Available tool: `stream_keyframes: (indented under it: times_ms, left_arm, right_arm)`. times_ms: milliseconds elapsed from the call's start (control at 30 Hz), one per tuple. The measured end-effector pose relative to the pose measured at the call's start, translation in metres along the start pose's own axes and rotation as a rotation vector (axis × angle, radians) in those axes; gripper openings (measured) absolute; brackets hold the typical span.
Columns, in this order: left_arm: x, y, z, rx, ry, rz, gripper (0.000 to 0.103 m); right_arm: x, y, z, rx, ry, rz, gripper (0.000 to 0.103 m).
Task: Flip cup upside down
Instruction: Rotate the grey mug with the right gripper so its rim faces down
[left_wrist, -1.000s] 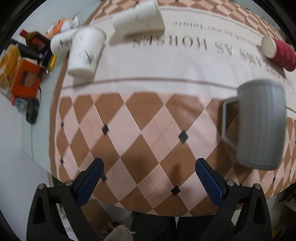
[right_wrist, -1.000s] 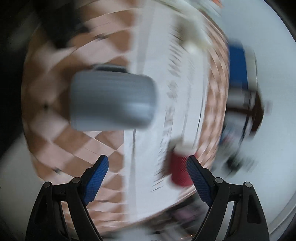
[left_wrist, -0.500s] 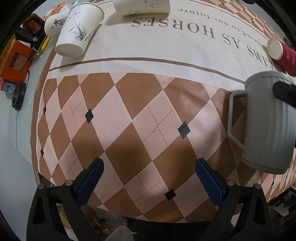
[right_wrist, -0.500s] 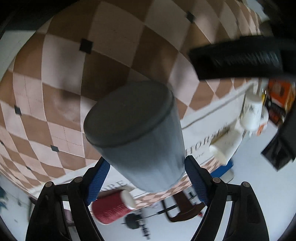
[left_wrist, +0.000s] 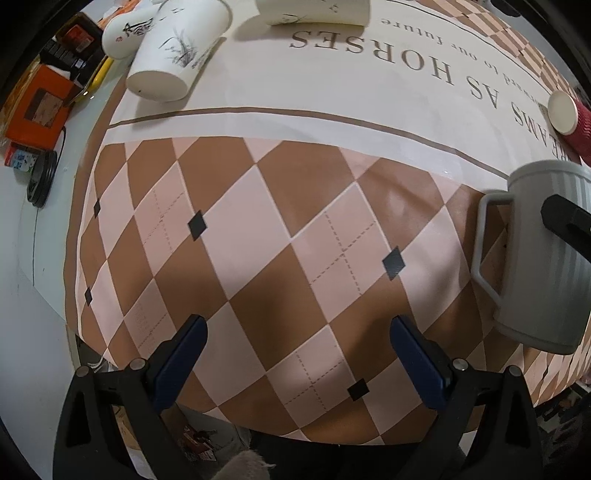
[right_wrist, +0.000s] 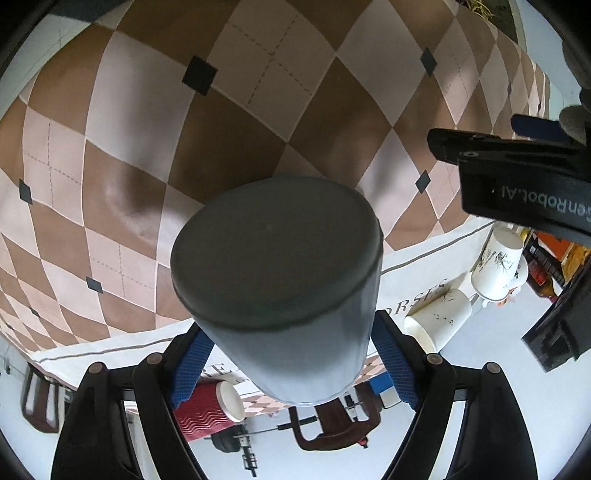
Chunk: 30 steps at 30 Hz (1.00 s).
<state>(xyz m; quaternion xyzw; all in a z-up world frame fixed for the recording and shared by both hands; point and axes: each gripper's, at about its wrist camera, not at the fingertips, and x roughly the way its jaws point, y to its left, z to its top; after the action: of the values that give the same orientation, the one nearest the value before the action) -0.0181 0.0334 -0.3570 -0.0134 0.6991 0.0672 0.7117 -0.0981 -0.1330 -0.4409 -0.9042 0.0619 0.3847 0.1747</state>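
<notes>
A brown-and-pink diamond-patterned tabletop (left_wrist: 258, 229) lay below. The right claw (right_wrist: 295, 354) gripped the ribbed grey plastic mug (right_wrist: 280, 291) by its sides, base up, apparently above the surface. The left claw (left_wrist: 295, 354) gaped empty. Inversion looked done; setting down remained.

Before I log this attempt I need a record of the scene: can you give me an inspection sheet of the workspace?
Surface: table under a checked brown-and-pink cloth with a printed white band.
Job's things: grey ribbed mug, handle to its left in the left wrist view, flat base toward the right wrist camera.
Clutter: three white paper cups on their sides, one nearest; a red ribbed cup also lying down.
Grippers: left tool open and empty; right tool with a finger on each side of the mug.
Cables: nothing clearly seen.
Surroundings: orange box and dark packets beside the table.
</notes>
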Motion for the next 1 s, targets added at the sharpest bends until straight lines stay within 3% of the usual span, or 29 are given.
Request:
stream_keyframes:
  times_ms: [233,400,533,700,1000]
  left_arm:
    - [-0.002,0.028,0.001,-0.045,-0.024,0.002,0.101]
    - [-0.01,0.049,-0.003,-0.104,-0.041,0.018,0.101]
    - [-0.014,0.065,0.004,-0.131,-0.06,0.029,0.101]
    - [-0.016,0.07,0.009,-0.138,-0.074,0.027,0.101]
    - [-0.017,0.07,0.014,-0.14,-0.076,0.014,0.101]
  right_arm:
    - [-0.002,-0.022,-0.003,0.218,-0.023,0.14,0.085]
    - [0.0,-0.041,-0.017,0.456,0.01,0.302,0.084]
    - [0.012,-0.06,-0.044,0.739,0.06,0.538,0.084]
    - [0.036,-0.071,-0.086,1.062,0.142,0.743,0.084]
    - [0.078,-0.049,-0.151,1.648,0.271,1.117,0.084]
